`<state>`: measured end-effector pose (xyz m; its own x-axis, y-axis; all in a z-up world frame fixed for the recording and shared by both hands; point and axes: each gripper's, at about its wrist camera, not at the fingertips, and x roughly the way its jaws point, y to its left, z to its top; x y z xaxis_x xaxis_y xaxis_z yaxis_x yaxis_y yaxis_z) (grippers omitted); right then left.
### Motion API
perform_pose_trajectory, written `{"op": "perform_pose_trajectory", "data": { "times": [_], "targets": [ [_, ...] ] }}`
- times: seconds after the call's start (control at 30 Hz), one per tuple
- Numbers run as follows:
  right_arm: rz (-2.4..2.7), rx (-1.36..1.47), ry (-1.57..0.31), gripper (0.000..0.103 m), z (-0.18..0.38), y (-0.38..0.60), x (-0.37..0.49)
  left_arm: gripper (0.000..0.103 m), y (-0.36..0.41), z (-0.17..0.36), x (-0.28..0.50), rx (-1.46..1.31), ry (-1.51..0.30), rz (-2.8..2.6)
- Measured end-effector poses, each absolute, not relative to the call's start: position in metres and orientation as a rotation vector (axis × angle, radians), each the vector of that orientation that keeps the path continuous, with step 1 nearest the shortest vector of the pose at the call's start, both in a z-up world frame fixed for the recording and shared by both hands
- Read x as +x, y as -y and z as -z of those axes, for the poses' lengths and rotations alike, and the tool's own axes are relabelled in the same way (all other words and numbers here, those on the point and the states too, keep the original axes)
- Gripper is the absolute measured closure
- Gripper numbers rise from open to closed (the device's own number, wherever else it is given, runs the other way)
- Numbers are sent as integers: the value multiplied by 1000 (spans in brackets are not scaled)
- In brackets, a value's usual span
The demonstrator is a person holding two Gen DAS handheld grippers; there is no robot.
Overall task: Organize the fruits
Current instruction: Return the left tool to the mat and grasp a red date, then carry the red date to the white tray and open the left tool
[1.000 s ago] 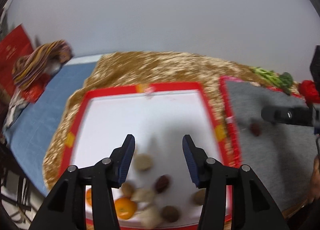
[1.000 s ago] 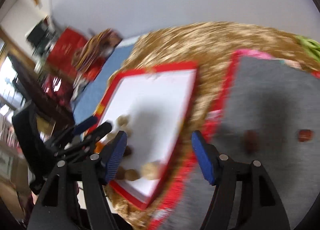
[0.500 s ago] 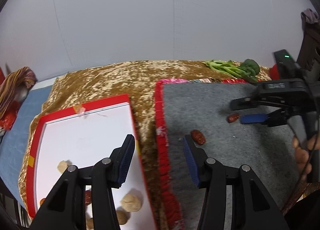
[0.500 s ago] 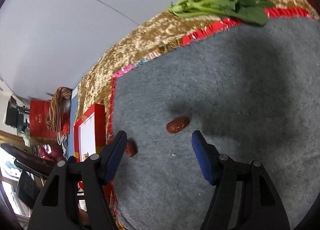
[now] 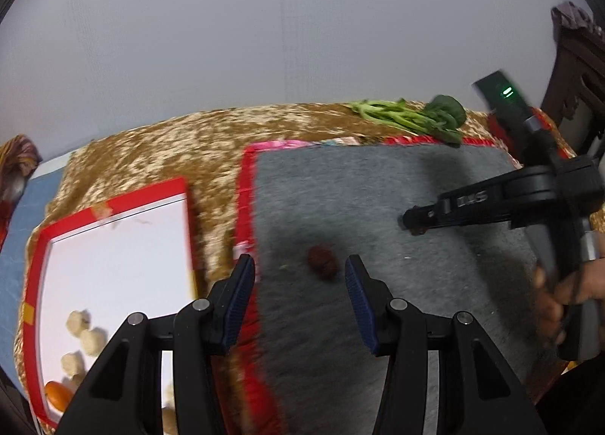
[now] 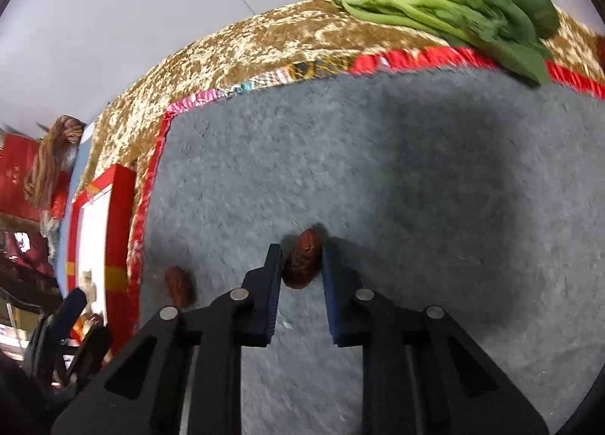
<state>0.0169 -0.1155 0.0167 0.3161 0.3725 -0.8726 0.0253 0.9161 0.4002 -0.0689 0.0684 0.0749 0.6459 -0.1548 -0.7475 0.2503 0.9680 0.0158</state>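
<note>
Far on the left, a white tray (image 5: 113, 268) with a red rim, on a gold cloth (image 5: 159, 155). Inside it, near the bottom corner, a few pale round fruits (image 5: 81, 336) and one orange fruit (image 5: 58, 393). Next to the tray, a grey mat (image 5: 378, 185) with a red edge, also on the gold cloth. Above the near left part of the mat, the left gripper (image 5: 298, 280), blue fingers spread apart, nothing pinched. A dark red date (image 5: 322, 260) on the mat just ahead of those fingers, between them but not touched. Further right on the mat, the right gripper (image 6: 302, 264), jaws just squeezed together, now pinching a second red date (image 6: 304, 259) between the blue pads, low against the grey mat. A bunch of green leafy stems (image 6: 453, 15) at the far right back edge, partly on the mat's red edge and partly on the gold cloth. At the right side of the left view, a hand (image 5: 563, 295) around the black handle.
</note>
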Motion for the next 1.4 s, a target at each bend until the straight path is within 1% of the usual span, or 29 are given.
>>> {"op": "perform_pose_trajectory", "data": {
  "times": [0.17,0.37,0.5,0.67,0.93,1.17,1.4],
  "targets": [
    [-266,440,-1188,80,-36,156,-2,53,-45,-57,-53,138,-874,242],
    [-272,463,-1161,80,-48,181,-15,54,-46,-29,-29,97,-952,191],
    [-276,462,-1181,80,-43,180,-12,82,-50,-21,-23,60,-966,207],
    [-312,475,-1190,80,-43,176,-15,83,-54,-25,-29,48,-950,229],
    [-410,496,-1127,80,-64,151,-20,83,-72,-64,-52,42,-844,228],
    [-510,491,-1086,80,-77,102,-22,83,-117,-96,-74,69,-745,122],
    [-648,431,-1047,80,-85,28,-25,83,-178,-95,-78,9,-777,11]
  ]
}}
